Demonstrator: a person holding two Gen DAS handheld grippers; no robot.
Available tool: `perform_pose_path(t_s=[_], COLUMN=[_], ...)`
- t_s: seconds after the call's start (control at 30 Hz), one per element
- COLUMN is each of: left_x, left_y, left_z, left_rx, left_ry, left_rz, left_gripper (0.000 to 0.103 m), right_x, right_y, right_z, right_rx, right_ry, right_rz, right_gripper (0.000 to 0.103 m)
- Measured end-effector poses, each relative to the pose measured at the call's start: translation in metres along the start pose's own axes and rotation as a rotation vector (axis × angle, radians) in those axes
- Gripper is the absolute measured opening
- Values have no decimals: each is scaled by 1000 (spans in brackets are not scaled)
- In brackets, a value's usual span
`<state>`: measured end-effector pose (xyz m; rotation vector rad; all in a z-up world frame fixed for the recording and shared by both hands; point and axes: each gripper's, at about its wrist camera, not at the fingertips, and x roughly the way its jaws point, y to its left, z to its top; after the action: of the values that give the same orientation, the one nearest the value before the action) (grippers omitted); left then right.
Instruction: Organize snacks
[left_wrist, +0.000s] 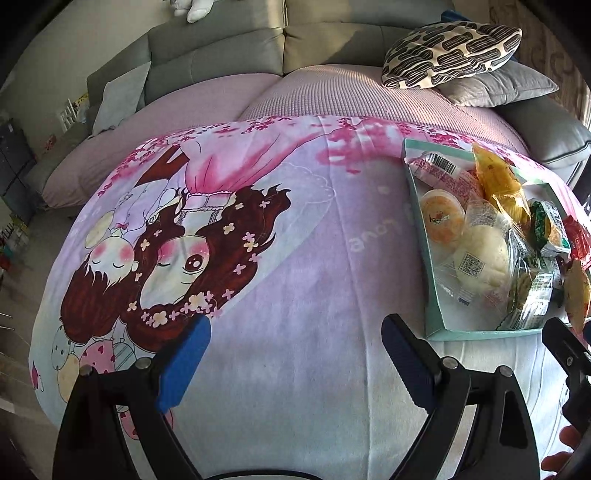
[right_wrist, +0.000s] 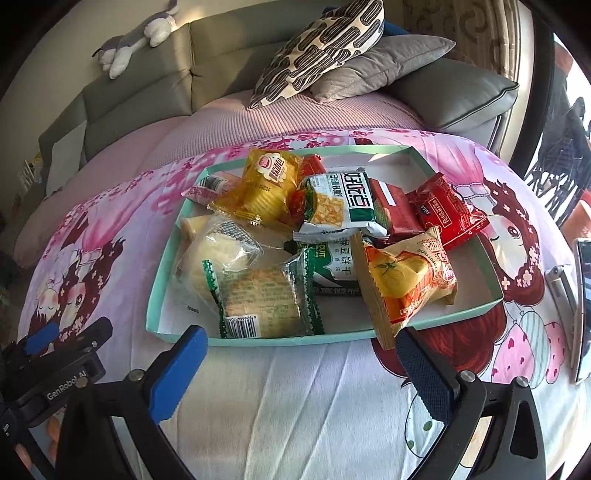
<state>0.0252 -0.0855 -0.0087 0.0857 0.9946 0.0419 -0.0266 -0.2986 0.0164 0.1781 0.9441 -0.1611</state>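
Found the snacks heaped in a shallow mint-green box lid (right_wrist: 399, 332), set on a cartoon-print cloth (left_wrist: 295, 295) spread over a table, with a grey sofa (left_wrist: 221, 48) beyond it.

Saw the left gripper (left_wrist: 295, 354) with its jaws spread wide, nothing between them, poised over bare cloth to the left of the lid (left_wrist: 432, 258). Caught its tip again at the lower left of the right wrist view (right_wrist: 66, 339).

Saw the right gripper (right_wrist: 303, 369) spread wide too, pinching nothing, hanging just before the lid's near wall. Could make out only part of it at the right edge of the left wrist view (left_wrist: 565, 350).

Inside the lid, at the near left, noted a clear wrapper with green zigzag edges holding a pale round cake (right_wrist: 262, 295). Beside it to the left, a soft white bun in clear film (right_wrist: 214, 254). At the far left, a yellow packet (right_wrist: 266, 184), partly over a pink-and-white pack with a barcode (right_wrist: 207, 188). In the middle, a white-and-green biscuit packet (right_wrist: 340, 206) lying over a second green-and-white one (right_wrist: 336, 262). Toward the right, a red square packet (right_wrist: 391, 210) and a red crinkled packet (right_wrist: 450, 214) riding over the lid's right wall. At the near right, an orange-and-yellow packet (right_wrist: 406, 280) tilted, its corner overhanging the near wall. From the left wrist view alone, spotted an orange jelly cup (left_wrist: 443, 218).

On the sofa, noted a patterned cushion (right_wrist: 321, 48) stacked on a grey cushion (right_wrist: 388, 62), and a plush toy (right_wrist: 136, 40) on the backrest. At the far right of the table, a phone (right_wrist: 583, 310).
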Motion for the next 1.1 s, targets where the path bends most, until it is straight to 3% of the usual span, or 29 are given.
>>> perform_pose_path(t_s=[1.1], left_x=[1], left_y=[1], left_z=[9], left_rx=[17], left_ry=[-28], left_rz=[13], left_gripper=[94], right_x=[-7], right_y=[8], right_z=[7], right_rx=[-37], right_ry=[-22], right_rz=[8], right_gripper=[103])
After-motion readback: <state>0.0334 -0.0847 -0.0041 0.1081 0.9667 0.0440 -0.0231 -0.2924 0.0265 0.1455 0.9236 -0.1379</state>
